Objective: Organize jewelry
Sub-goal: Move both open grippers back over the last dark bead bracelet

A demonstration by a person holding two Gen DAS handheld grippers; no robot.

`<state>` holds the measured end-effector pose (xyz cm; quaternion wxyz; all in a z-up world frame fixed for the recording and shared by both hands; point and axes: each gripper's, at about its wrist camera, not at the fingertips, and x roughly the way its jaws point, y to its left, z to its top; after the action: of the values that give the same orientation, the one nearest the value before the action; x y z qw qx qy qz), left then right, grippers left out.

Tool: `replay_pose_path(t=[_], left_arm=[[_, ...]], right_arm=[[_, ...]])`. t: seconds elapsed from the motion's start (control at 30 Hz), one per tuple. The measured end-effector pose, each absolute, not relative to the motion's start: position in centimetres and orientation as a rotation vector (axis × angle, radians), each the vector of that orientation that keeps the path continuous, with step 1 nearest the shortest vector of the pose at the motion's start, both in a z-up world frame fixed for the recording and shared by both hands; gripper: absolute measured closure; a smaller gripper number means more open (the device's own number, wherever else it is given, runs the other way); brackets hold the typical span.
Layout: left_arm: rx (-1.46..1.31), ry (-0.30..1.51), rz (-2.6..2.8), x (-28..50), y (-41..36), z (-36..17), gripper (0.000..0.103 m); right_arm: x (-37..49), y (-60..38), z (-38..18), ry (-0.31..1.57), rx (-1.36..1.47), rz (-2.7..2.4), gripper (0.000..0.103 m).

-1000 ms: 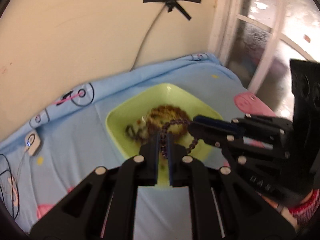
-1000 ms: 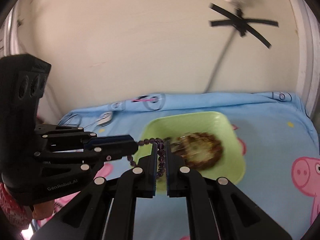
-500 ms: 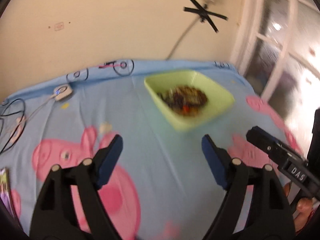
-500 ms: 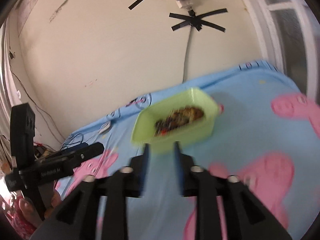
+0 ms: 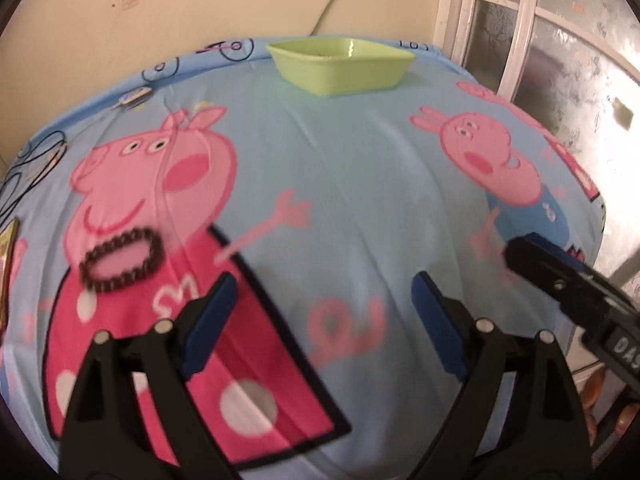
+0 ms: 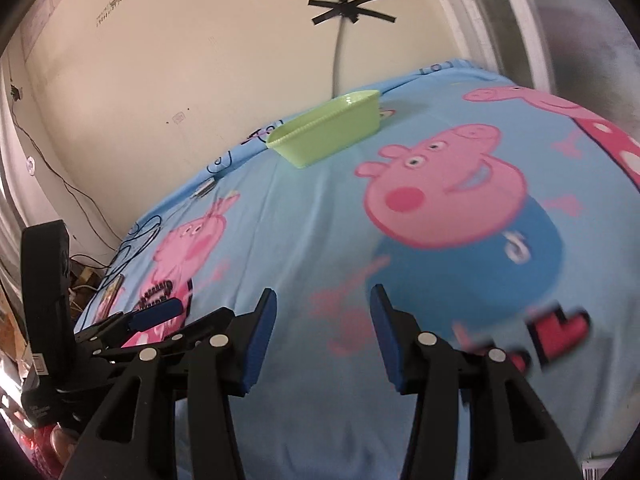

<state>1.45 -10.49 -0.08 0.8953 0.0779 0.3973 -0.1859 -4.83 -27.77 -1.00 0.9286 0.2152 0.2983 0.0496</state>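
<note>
My left gripper (image 5: 320, 312) has its jaws spread wide and holds nothing. My right gripper (image 6: 322, 332) is the same, jaws well apart and empty. Both hang over the bed sheet (image 5: 340, 184), well short of the green bowl (image 5: 340, 66) by the wall. The dark beaded bracelet (image 5: 122, 260) lies flat on the sheet, far from the bowl, just beside my left jaws.

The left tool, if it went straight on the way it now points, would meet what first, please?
Most likely the blue cartoon-print bedsheet itself: the open left tool points across bare fabric. Farther along that line stands the light green plastic tray, though depth is unclear. The dark beaded bracelet lies off to its left.
</note>
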Motion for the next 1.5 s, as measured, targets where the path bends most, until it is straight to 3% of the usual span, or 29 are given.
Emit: replay_pose_path(t=[0.2, 0.33, 0.6, 1.5], left_arm=[[0.203, 0.801, -0.354, 0.0, -10.7, -0.6, 0.012], [0.197, 0.799, -0.343, 0.1, -10.4, -0.7, 0.007], [0.195, 0.783, -0.340, -0.2, -10.4, -0.9, 0.006], [0.187, 0.780, -0.334, -0.7, -10.1, -0.9, 0.006]], right_arm=[[-5.6, -27.5, -1.9, 0.630, 0.453, 0.084, 0.078], [-6.0, -27.0, -2.0, 0.615, 0.439, 0.085, 0.070], [-6.0, -26.6, -2.2, 0.585, 0.418, 0.095, 0.062], [-6.1, -26.8, -2.2, 0.576, 0.455, 0.104, 0.062]])
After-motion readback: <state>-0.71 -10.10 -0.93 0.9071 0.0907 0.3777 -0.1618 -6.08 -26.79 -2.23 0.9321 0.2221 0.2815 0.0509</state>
